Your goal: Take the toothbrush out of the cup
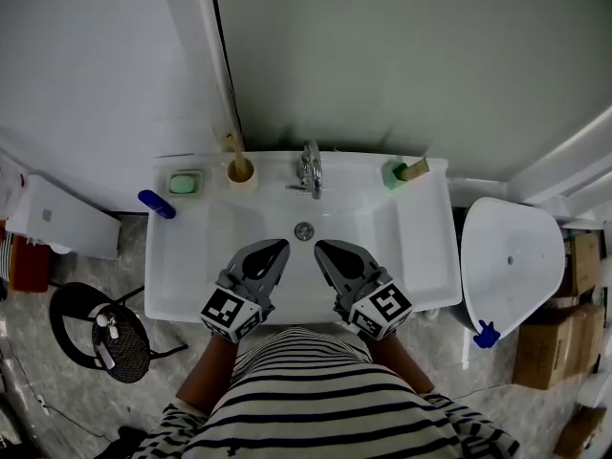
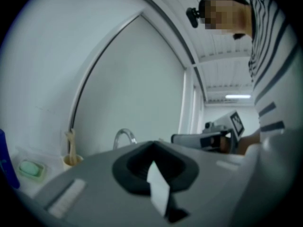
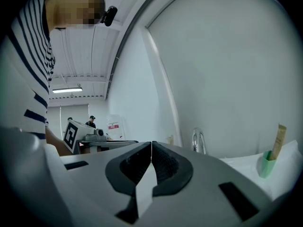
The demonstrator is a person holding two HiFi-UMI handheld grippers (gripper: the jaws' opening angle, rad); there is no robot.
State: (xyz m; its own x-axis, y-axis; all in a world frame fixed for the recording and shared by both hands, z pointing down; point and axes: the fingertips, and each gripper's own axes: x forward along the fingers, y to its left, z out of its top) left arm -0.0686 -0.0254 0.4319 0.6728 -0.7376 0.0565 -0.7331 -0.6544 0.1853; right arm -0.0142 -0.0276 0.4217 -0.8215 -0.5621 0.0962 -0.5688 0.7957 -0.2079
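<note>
A tan cup (image 1: 241,171) stands on the back left ledge of the white sink (image 1: 191,275), with a pale toothbrush (image 1: 232,145) upright in it. The left gripper view shows the same cup (image 2: 71,161) and toothbrush (image 2: 71,144) at far left. My left gripper (image 1: 278,248) hovers over the basin's front half, shut and empty, well short of the cup. Beside it my right gripper (image 1: 321,249) is also shut with nothing in it. In their own views the left gripper (image 2: 152,144) and right gripper (image 3: 151,144) both show the jaws pressed together.
A faucet (image 1: 310,168) rises at the back centre. A green soap dish (image 1: 185,183) and a blue object (image 1: 156,204) lie left of the cup. A green holder (image 1: 395,175) with a tan item stands at back right. A white toilet lid (image 1: 512,261) is right, a black stool (image 1: 100,333) left.
</note>
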